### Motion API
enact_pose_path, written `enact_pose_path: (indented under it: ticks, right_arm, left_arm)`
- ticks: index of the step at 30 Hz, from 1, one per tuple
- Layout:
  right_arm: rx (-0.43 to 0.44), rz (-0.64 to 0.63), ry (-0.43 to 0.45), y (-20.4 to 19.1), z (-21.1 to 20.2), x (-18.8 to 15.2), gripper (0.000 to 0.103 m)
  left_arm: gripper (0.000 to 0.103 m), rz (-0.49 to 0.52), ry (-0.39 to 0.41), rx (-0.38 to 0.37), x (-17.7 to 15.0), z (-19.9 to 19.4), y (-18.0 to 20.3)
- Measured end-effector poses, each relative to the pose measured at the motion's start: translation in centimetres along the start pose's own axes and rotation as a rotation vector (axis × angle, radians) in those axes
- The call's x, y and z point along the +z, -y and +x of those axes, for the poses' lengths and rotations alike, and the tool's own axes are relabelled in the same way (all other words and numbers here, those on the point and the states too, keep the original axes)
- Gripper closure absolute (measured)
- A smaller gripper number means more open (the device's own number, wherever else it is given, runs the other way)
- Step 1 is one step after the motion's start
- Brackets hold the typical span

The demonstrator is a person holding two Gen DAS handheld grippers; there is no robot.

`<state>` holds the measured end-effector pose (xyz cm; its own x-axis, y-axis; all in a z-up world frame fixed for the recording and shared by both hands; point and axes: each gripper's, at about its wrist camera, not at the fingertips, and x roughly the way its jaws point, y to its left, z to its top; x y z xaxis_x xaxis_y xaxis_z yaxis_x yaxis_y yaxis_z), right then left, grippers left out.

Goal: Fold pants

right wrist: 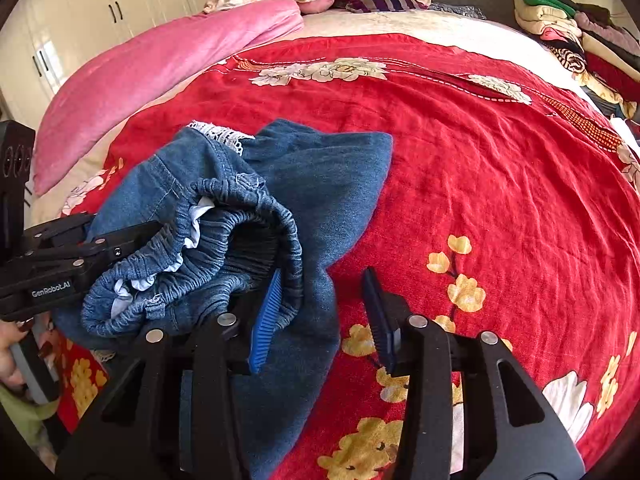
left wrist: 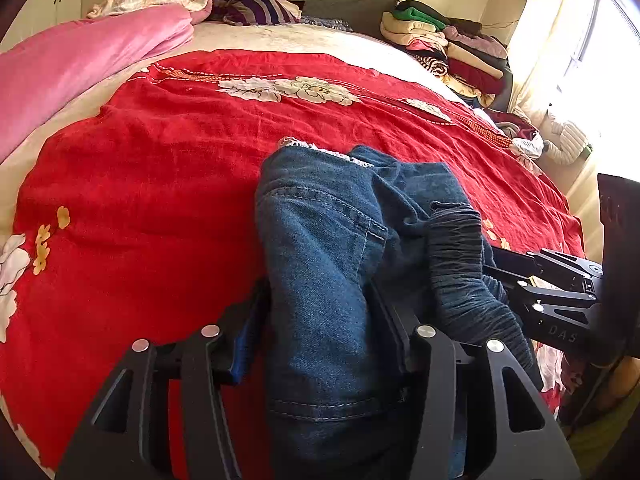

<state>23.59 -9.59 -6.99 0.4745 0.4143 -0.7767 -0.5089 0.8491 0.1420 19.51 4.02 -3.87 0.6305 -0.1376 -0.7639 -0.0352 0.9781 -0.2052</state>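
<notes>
Left claw [left wrist: 320,320] is clamped on the jeans [left wrist: 332,240], raised above the bed [left wrist: 160,160]. Right claw [right wrist: 320,312] is spread wide, one finger inside the waistband [right wrist: 240,236].

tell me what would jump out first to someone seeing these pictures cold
The bright red flowered blanket covering most of the bed hits first, with crumpled blue jeans heaped on its near left part. The left claw has denim bunched between its fingers, while the right claw sits open at the elastic waistband. Behind, a pink quilt lies along the left edge and a stack of folded clothes sits at the far right.
</notes>
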Motion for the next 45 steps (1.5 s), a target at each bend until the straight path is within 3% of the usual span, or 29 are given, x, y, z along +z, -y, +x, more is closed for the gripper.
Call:
enact_pose_path:
  ticks: [6, 15, 17, 19, 21, 24, 36, 45]
  right_arm:
    - [-0.012, 0.008, 0.029, 0.1, -1.2, 0.0, 0.054]
    - [-0.049, 0.039, 0.107, 0.4, -4.1, -0.3, 0.026]
    - [-0.044, 0.037, 0.143, 0.2, -5.3, -0.4, 0.02]
    - [-0.04, 0.028, 0.188, -0.3, -6.7, -0.6, 0.013]
    - [-0.05, 0.011, 0.23, -1.0, -8.2, -0.8, 0.01]
    - [-0.069, -0.006, 0.273, -1.8, -9.8, -1.1, 0.009]
    - [-0.119, -0.018, 0.41, -3.6, -15.9, -4.9, 0.009]
    - [-0.141, -0.041, 0.395, -5.1, -17.6, -8.6, 0.009]
  left_arm:
    - [0.052, 0.008, 0.004, 0.001, 0.0, -0.5, 0.2]
    - [0.04, 0.001, 0.027, 0.009, -0.1, -2.4, 0.1]
    - [0.031, -0.002, 0.043, 0.003, -0.1, -3.4, 0.2]
    - [0.014, 0.003, 0.073, 0.016, -0.2, -4.7, 0.3]
    - [0.013, 0.014, 0.098, 0.018, -0.5, -6.1, 0.6]
    - [0.005, 0.022, 0.118, 0.029, -1.0, -7.8, 0.8]
    - [0.004, 0.048, 0.181, 0.064, -5.2, -13.6, 1.4]
    - [0.004, 0.041, 0.182, 0.089, -9.2, -15.7, 1.2]
